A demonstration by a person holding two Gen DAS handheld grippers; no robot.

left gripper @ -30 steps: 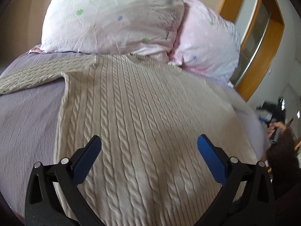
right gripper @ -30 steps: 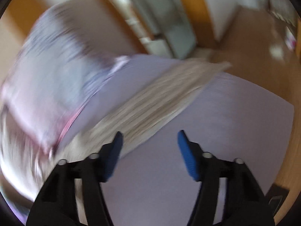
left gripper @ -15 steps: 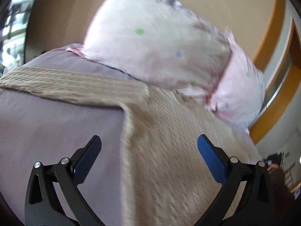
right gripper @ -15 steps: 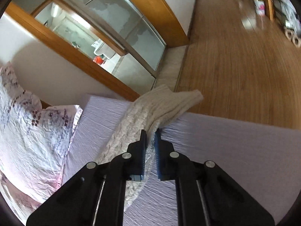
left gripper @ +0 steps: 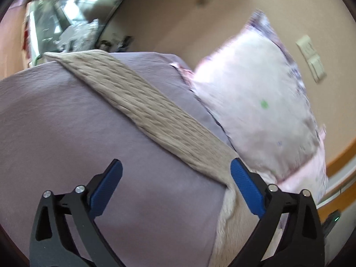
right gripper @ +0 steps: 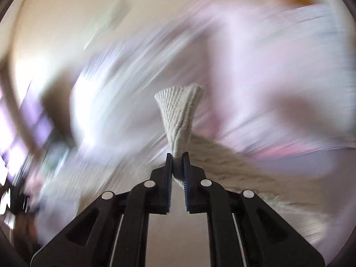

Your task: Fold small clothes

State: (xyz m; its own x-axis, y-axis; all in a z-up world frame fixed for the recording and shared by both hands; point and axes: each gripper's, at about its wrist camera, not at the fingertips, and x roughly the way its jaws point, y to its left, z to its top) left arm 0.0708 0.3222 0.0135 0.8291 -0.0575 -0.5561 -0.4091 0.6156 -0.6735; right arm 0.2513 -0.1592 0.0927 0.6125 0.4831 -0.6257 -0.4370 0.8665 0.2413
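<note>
A beige cable-knit sweater lies on a lilac bed. In the left wrist view its left sleeve [left gripper: 142,102] stretches out flat toward the far left corner, and the body edge shows at lower right. My left gripper [left gripper: 175,191] is open and empty, hovering over the sheet just below the sleeve. In the right wrist view my right gripper [right gripper: 177,166] is shut on the other sleeve's ribbed cuff [right gripper: 180,115], which sticks up between the pads. The rest of the right wrist view is motion-blurred.
A pale floral pillow [left gripper: 255,102] leans against the beige wall [left gripper: 173,15] behind the sweater. The lilac sheet [left gripper: 55,129] covers the bed. A cluttered area shows beyond the bed's far left corner.
My left gripper swung left from the sweater body to the left sleeve. My right gripper closed on the right sleeve cuff, lifted it and is swinging fast.
</note>
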